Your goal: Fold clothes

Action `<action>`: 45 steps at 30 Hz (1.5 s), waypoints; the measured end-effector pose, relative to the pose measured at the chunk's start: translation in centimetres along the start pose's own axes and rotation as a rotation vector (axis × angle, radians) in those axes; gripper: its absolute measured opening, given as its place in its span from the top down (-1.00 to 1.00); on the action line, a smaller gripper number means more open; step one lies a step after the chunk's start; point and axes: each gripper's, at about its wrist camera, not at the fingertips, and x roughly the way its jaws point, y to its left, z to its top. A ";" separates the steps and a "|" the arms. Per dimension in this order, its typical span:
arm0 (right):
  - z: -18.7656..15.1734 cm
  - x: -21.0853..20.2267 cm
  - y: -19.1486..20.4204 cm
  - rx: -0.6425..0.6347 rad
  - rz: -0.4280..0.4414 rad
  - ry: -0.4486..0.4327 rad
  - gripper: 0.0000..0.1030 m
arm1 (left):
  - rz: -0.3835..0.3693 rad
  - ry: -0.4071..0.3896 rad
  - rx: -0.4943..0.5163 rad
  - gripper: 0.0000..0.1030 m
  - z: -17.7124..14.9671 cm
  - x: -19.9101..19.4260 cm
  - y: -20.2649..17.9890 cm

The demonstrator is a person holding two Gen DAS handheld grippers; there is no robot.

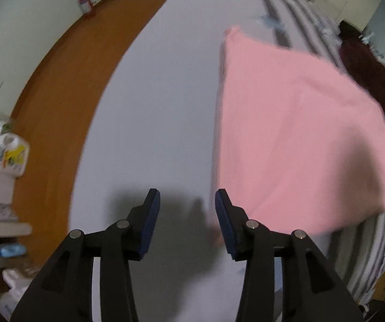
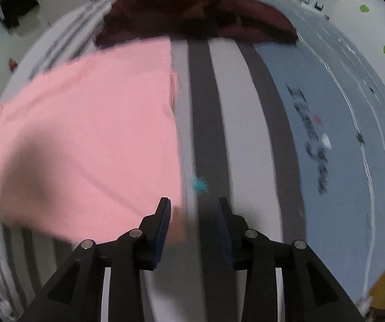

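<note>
Two black grippers with blue pads point steeply down at a bed covered in a pale grey sheet [image 1: 149,112] that turns to dark and light stripes [image 2: 206,123] farther across, with a light blue printed panel [image 2: 334,139] beyond the stripes. The folded pink garment [image 1: 294,134] lies flat on this surface, straddling the plain and striped parts; a dark maroon garment [image 2: 192,10] is heaped just past its far edge. The left gripper [image 1: 187,196] has its fingers spread with nothing between them, over bare sheet just beside the pink garment's near corner. The right gripper [image 2: 193,204] likewise stands parted and empty, its left finger over the pink edge, its right over a dark stripe. An orange-brown floor [image 1: 66,86] curves round the bed, with a red fire extinguisher [image 1: 85,1] against the pale wall and a cluttered shelf of bottles [image 1: 7,150] nearby. Dark lettering runs along the blue panel, too blurred to read; the bottle labels are illegible too.
</note>
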 end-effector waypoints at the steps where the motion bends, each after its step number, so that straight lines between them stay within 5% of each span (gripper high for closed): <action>1: 1.0 0.2 0.5 -0.001 0.021 -0.021 0.35 | -0.022 -0.009 0.016 0.23 0.6 0.2 -0.4; 3: 3.9 1.5 2.7 -0.019 0.050 -0.059 0.35 | -0.057 -0.018 0.044 0.23 3.0 1.5 -3.5; 8: 6.3 4.5 6.8 -0.075 0.084 -0.103 0.35 | -0.116 -0.018 0.112 0.23 15.2 7.1 -17.9; 11: 5.8 6.9 6.5 -0.069 0.070 -0.075 0.34 | -0.061 -0.005 0.139 0.23 19.2 13.9 -18.7; 15: 3.6 8.8 4.6 -0.048 0.074 -0.082 0.31 | -0.054 -0.001 0.142 0.23 18.9 15.4 -17.6; 24: 4.1 7.4 4.8 -0.060 0.030 -0.064 0.21 | -0.073 -0.038 0.040 0.18 19.6 11.8 -17.3; 31: 2.9 7.7 5.8 -0.123 0.028 -0.005 0.03 | -0.113 0.013 0.020 0.05 13.3 5.5 -20.4; 37: 2.4 8.5 5.4 -0.100 0.026 -0.006 -0.06 | -0.083 0.038 0.009 0.02 9.9 6.8 -19.3; 45: 2.8 5.4 7.5 -0.053 0.014 -0.049 -0.06 | -0.096 -0.039 -0.044 0.00 12.8 4.2 -17.9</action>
